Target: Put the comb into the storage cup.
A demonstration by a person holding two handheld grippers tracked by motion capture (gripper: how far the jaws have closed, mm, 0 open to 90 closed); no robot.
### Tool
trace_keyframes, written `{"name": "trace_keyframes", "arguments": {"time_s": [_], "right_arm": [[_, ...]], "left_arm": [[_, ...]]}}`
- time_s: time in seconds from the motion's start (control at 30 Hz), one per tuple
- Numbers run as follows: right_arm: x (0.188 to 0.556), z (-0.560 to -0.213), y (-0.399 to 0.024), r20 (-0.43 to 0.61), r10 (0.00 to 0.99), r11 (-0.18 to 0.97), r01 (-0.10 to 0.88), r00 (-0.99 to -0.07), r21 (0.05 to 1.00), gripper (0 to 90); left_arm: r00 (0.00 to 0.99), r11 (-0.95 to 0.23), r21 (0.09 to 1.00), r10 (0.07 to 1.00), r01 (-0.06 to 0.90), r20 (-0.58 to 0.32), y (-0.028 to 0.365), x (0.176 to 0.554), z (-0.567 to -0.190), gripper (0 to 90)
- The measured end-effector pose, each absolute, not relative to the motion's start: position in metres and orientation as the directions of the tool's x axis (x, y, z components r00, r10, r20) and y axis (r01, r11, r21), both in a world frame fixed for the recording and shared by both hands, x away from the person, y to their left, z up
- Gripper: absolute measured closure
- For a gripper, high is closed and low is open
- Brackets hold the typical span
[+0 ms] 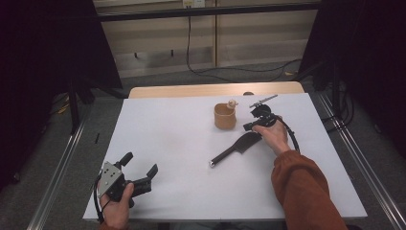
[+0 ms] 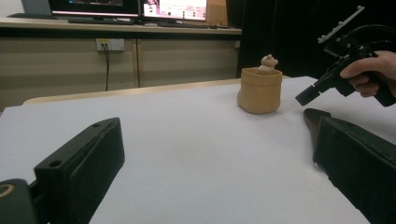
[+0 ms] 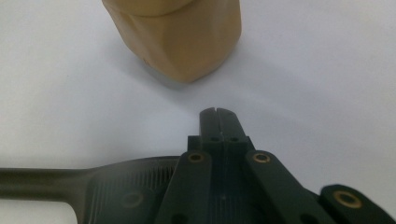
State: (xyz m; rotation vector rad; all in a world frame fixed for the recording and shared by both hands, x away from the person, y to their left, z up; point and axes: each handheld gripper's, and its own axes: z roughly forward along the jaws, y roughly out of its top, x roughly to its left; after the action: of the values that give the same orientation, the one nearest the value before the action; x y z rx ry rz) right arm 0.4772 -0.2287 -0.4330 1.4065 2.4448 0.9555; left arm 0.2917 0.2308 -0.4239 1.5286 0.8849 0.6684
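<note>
The bench (image 1: 182,143) carries a white sheet with three items on its far right part. A tan cup (image 1: 224,116) shaped like a small sack stands upright; a little bear figure (image 1: 232,103) sits at its rim. Nearer the person lies a black spatula (image 1: 237,148), flat on the sheet, its slotted blade toward the cup and its handle, tipped with a metal end, pointing back toward the middle of the bench.

The right tongs (image 1: 249,126) are clenched, jaw tips pressed together with nothing between them. In the right gripper view they hang directly above the spatula blade (image 3: 135,184), tips aimed at the foot of the cup (image 3: 182,37), which is near but apart from them. Whether the tongs touch the blade cannot be told. The right hand (image 1: 274,135) holds them just beside the cup.

The left tongs (image 1: 141,167) are released, jaws spread wide and empty, low over the near left part of the bench, well apart from the other items. The left hand (image 1: 117,206) grips them from the bench's near edge.
</note>
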Motion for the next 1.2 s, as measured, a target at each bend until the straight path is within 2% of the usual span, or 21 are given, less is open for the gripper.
{"name": "trace_keyframes", "arguments": {"time_s": [0.4,1.2], "right_arm": [[0.482,-0.443,-0.225,0.158,0.829,0.368,0.736,-0.536,0.568,90.0],[0.476,-0.445,-0.226,0.127,0.825,0.387,0.716,-0.550,0.581,90.0]], "left_arm": [[0.546,-0.024,0.987,0.835,0.162,-0.069,0.231,0.292,-0.424,2.2],[0.544,-0.033,0.986,0.837,0.161,-0.060,0.232,0.291,-0.424,2.2]]}}
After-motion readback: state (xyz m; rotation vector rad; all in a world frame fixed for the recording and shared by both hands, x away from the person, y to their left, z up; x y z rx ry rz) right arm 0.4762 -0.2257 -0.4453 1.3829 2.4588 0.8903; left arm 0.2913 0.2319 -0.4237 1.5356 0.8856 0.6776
